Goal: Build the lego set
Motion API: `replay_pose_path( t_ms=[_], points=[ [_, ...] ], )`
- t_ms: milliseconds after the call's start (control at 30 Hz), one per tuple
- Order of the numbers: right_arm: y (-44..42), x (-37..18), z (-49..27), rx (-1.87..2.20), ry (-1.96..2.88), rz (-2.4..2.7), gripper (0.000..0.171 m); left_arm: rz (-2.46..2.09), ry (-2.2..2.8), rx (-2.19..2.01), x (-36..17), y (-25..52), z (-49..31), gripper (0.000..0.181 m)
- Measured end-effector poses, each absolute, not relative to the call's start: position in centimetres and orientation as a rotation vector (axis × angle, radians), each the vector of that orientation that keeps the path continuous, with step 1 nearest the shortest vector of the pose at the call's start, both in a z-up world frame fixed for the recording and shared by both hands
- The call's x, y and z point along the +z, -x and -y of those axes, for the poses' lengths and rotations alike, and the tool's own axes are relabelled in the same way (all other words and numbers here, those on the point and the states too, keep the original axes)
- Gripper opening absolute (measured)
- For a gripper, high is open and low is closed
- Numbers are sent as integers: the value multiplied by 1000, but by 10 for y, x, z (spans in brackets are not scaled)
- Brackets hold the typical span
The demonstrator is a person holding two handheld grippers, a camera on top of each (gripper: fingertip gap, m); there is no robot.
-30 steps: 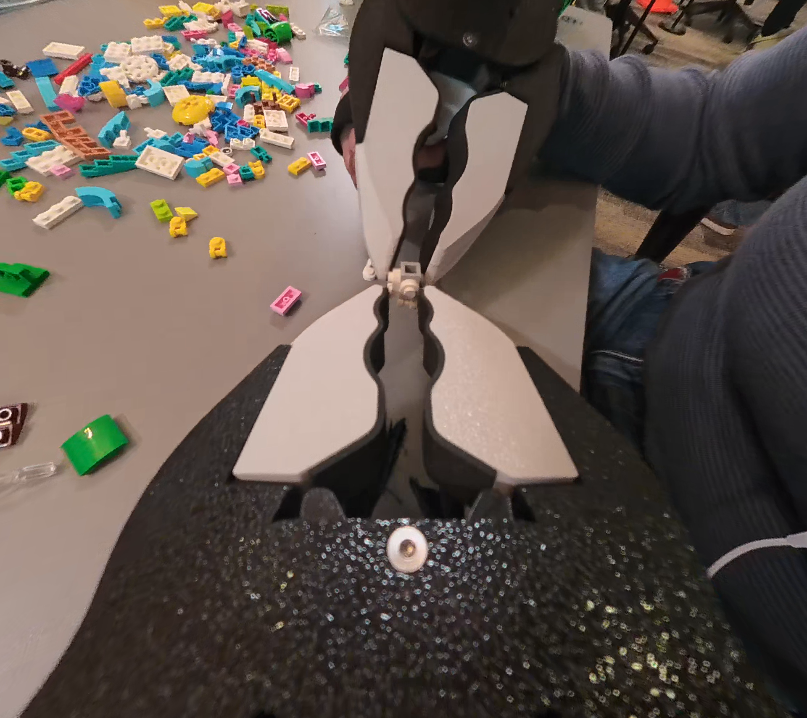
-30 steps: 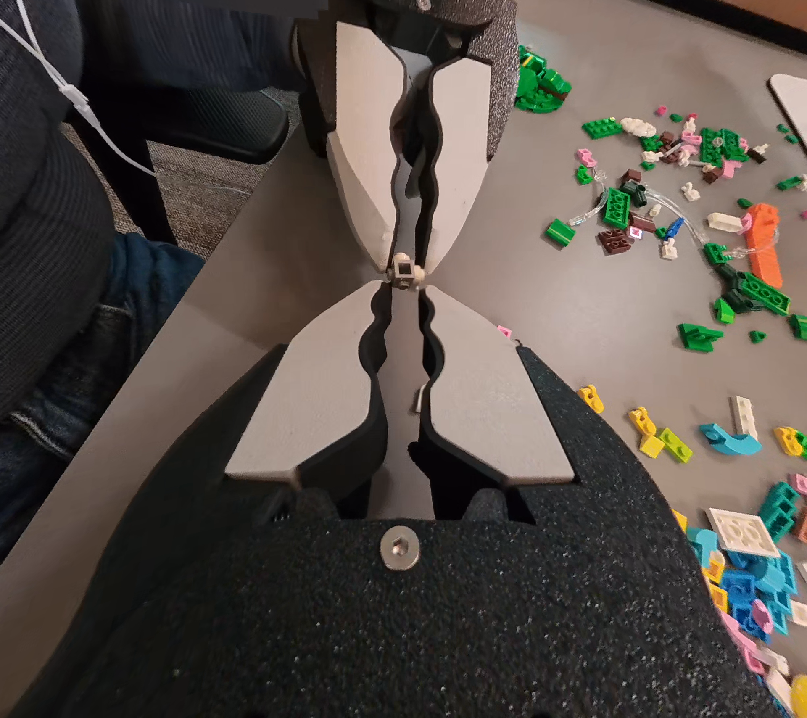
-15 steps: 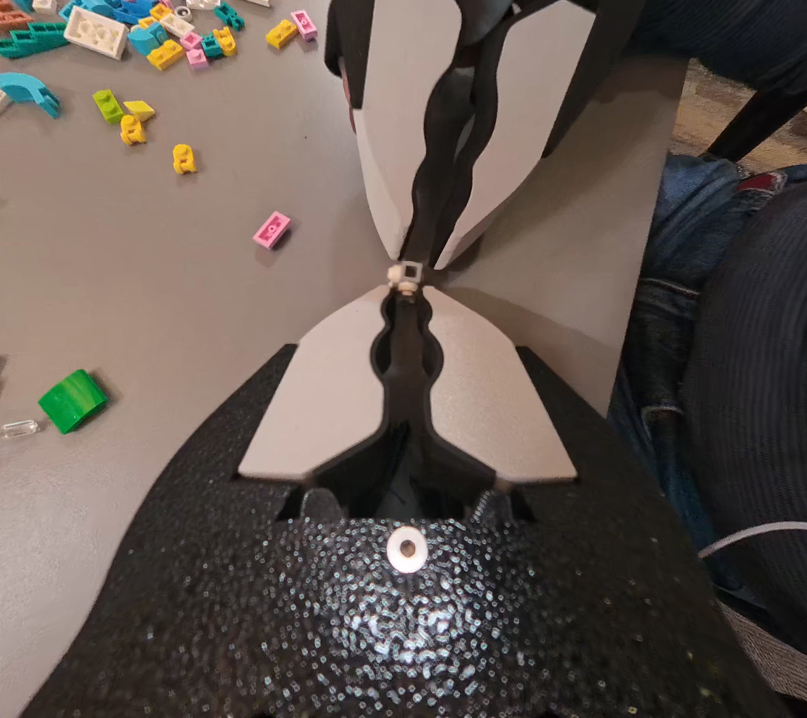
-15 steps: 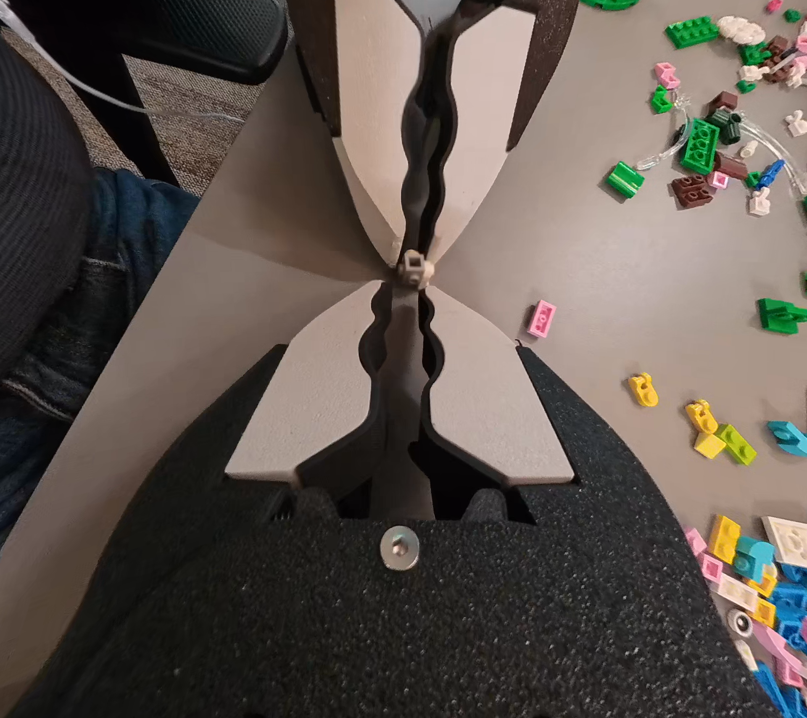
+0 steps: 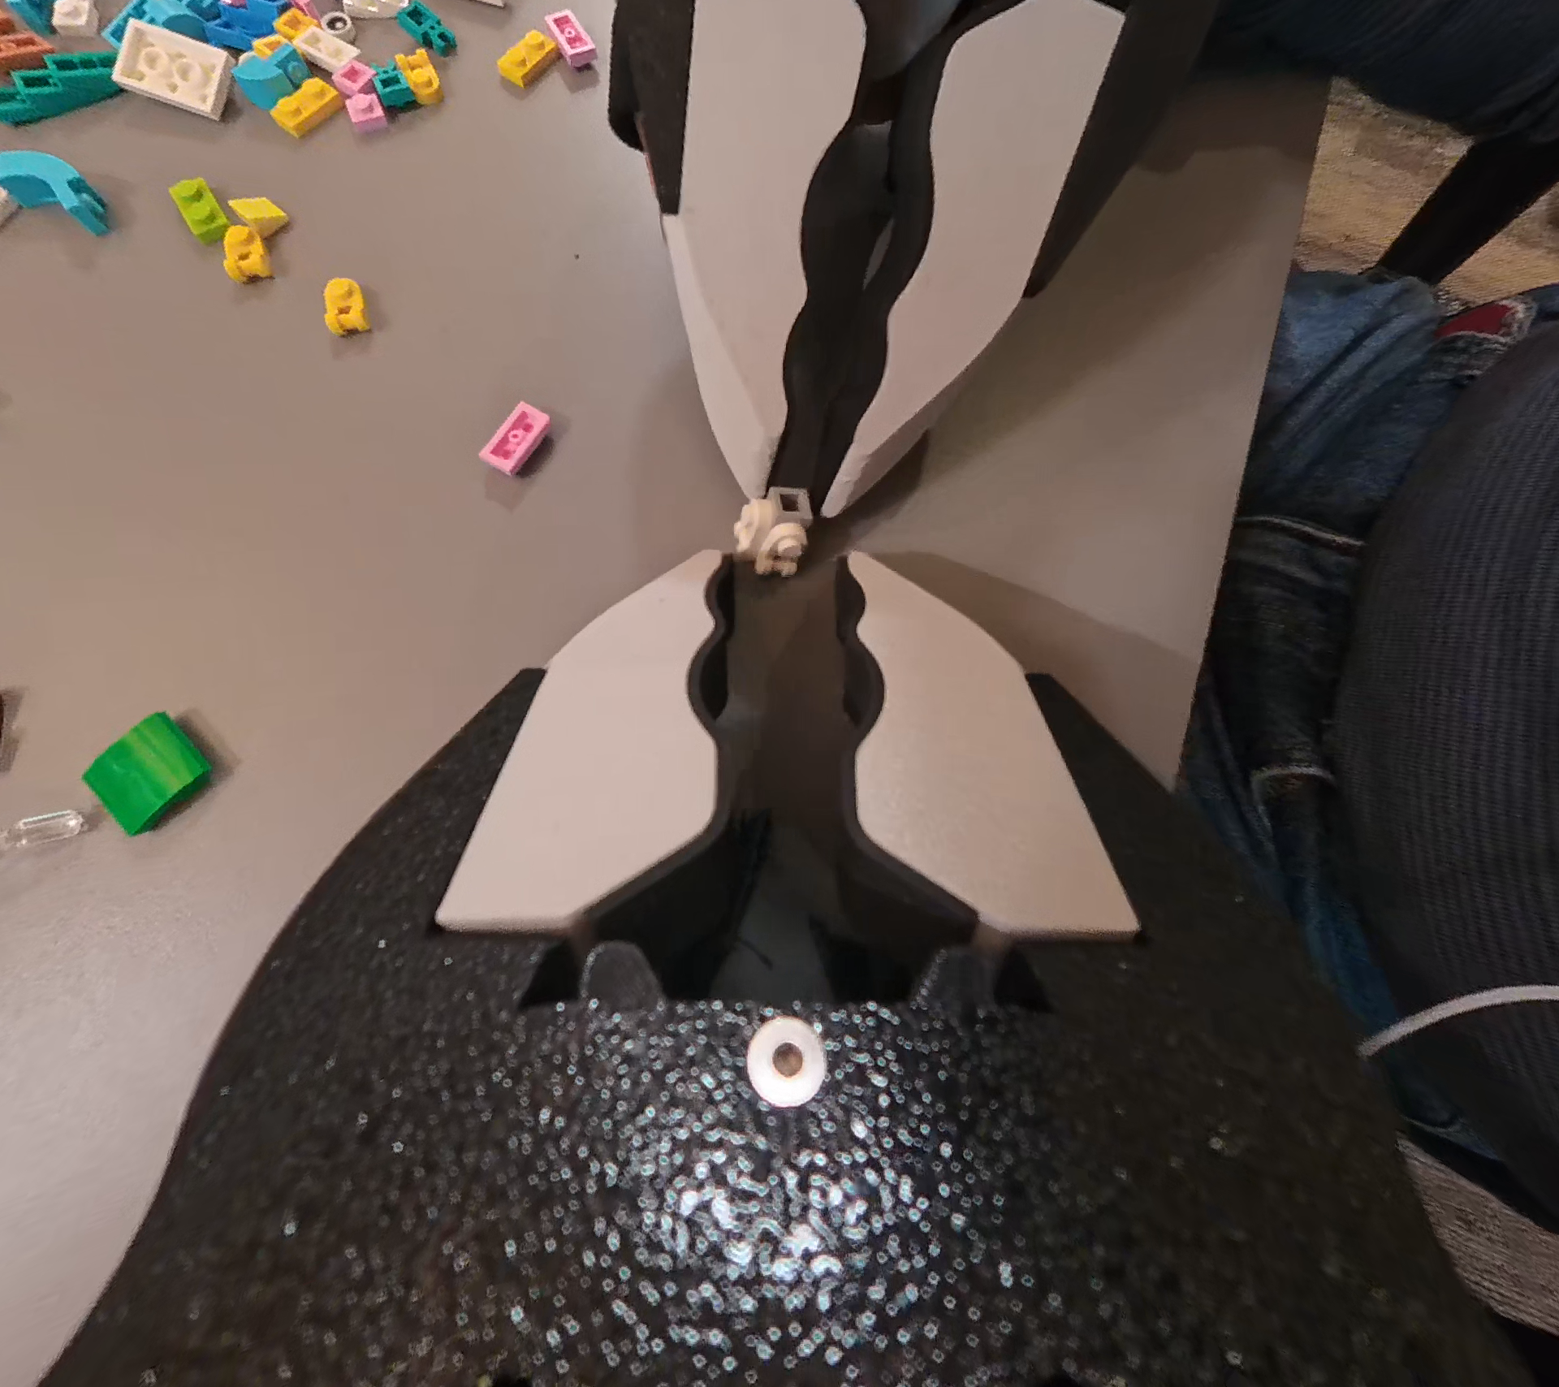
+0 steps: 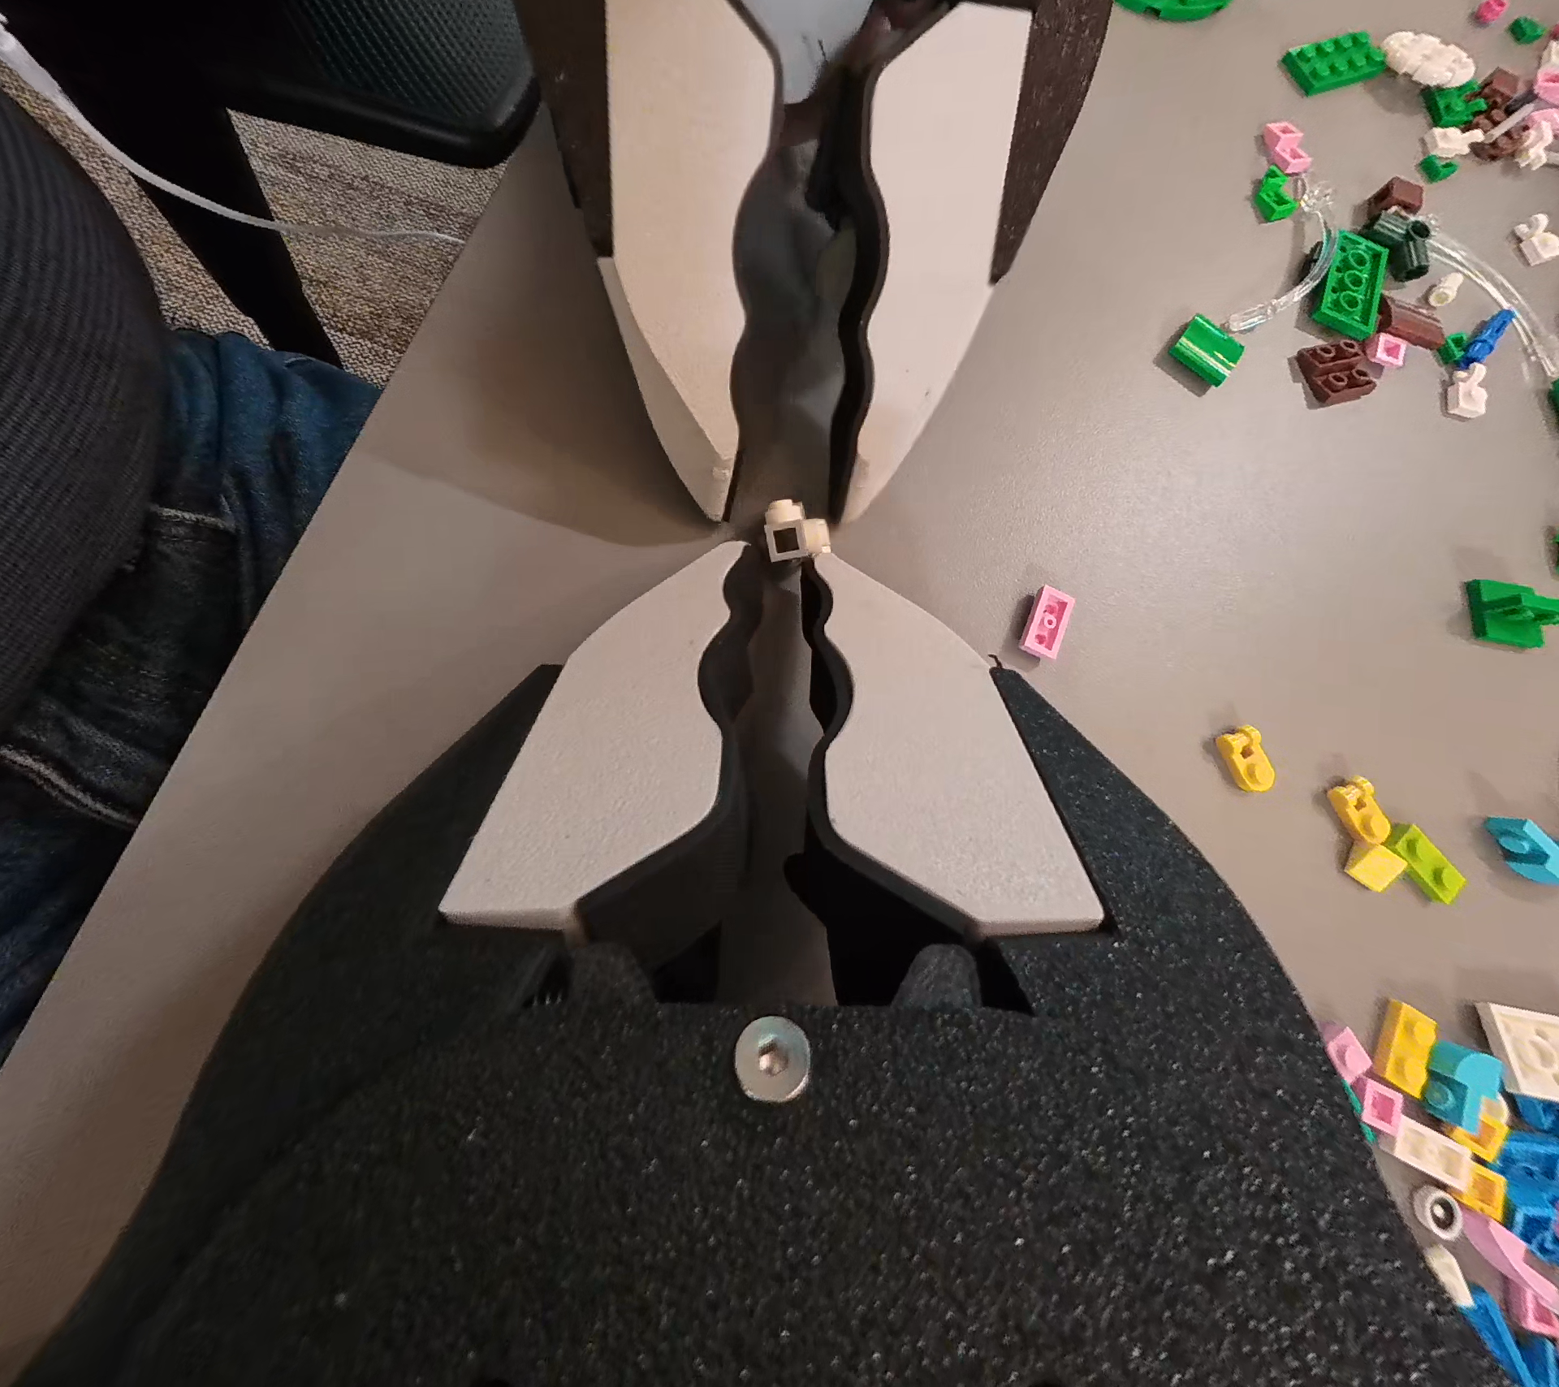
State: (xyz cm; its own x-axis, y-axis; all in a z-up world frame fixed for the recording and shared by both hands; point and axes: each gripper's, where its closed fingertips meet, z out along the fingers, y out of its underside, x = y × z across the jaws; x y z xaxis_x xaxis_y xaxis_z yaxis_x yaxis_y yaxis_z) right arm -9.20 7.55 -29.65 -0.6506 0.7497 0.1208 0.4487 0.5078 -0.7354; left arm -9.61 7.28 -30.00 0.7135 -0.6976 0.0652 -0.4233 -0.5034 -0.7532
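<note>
A tiny white and grey lego assembly (image 5: 772, 532) hangs in the air between the two grippers, which point tip to tip above the grey table (image 5: 337, 545). My right gripper (image 6: 783, 560) is shut on the assembly (image 6: 793, 536); in the left wrist view it comes down from the top (image 5: 797, 490) with its jaws pinched together. My left gripper (image 5: 789, 566) has its fingers parted, the tips on either side of the assembly and no longer clamping it. In the right wrist view the left gripper (image 6: 784, 503) shows the same gap.
A pink plate (image 5: 515, 437) lies on the table near the grippers. A pile of mixed coloured bricks (image 5: 253, 39) lies at the far left, and a green curved brick (image 5: 148, 773) nearer. Green and brown pieces (image 6: 1350, 283) lie to the right. The table edge and a person's legs (image 6: 169, 503) are close by. Both grippers' tips are close together, under 4 cm apart. The pink plate (image 5: 515, 437) sits 5 cm or so from the ends of my left fingers. The right camera catches it too, in the right wrist view (image 6: 1047, 622).
My left gripper was shut on the assembly and has opened. The right gripper keeps its hold. Both grippers have tilted down and closer to the table.
</note>
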Motion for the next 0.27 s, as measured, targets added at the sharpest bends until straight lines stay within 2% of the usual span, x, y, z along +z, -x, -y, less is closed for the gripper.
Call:
replay_pose_path(
  t_ms=[133,267],
  points=[
    [93,-297,-74,964,991,2325,9,-870,2145,-369,-300,98,-78,28],
    [94,-297,-74,980,1012,2317,8,-900,2122,-337,-300,95,-80,23]
  ],
)
